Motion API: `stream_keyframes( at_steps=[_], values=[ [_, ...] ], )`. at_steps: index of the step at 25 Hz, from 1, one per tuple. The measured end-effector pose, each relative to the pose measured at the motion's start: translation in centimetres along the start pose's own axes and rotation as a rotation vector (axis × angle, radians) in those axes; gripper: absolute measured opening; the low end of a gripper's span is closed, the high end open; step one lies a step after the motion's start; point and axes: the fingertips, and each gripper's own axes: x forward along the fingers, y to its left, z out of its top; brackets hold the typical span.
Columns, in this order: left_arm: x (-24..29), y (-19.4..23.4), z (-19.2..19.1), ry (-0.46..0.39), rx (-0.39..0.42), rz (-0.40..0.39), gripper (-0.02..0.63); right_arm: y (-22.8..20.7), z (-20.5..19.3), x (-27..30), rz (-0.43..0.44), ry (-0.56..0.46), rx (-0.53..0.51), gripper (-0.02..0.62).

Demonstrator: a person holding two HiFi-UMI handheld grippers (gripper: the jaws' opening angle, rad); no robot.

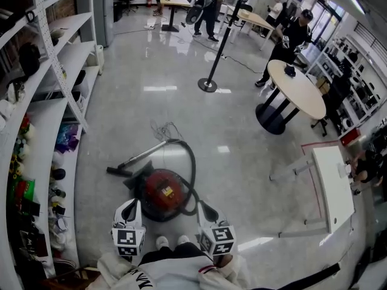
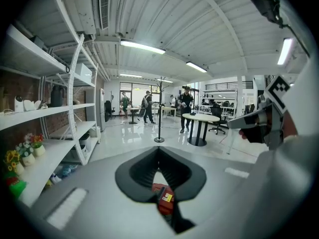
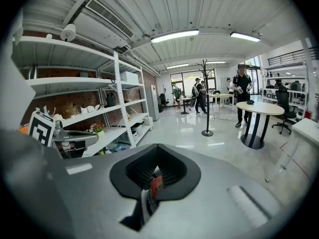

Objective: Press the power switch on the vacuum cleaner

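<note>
A red canister vacuum cleaner (image 1: 162, 193) lies on the glossy floor just in front of my feet. Its black hose (image 1: 191, 162) loops up and round to a wand and floor nozzle (image 1: 121, 170) at its left. A yellow label shows on its top; I cannot make out the switch. My left gripper (image 1: 128, 210) hangs above the vacuum's near left side and my right gripper (image 1: 208, 214) above its near right side. Both are shut and hold nothing. Through the pads a bit of the red body (image 2: 164, 198) shows in the left gripper view, and a sliver (image 3: 156, 185) in the right gripper view.
White shelving (image 1: 60, 71) with small items runs along the left. A black coat-stand pole with a round base (image 1: 208, 84) stands ahead. A round table (image 1: 296, 89) and a white table (image 1: 332, 186) are on the right. Several people stand at the far end.
</note>
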Motion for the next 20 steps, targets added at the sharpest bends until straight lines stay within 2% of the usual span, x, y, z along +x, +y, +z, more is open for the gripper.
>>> stream_keyframes(
  at_steps=[9,20],
  values=[
    [0.6,-0.8,-1.0,0.031,-0.026,0.003,0.000,-1.1,-0.8,0.3,-0.002,0.032,0.001,0.000],
    [3.3,-1.3,-3.3,0.120,-0.025,0.025,0.000,-2.9,-2.3,4.4,0.048,0.083,0.037,0.000]
  ],
)
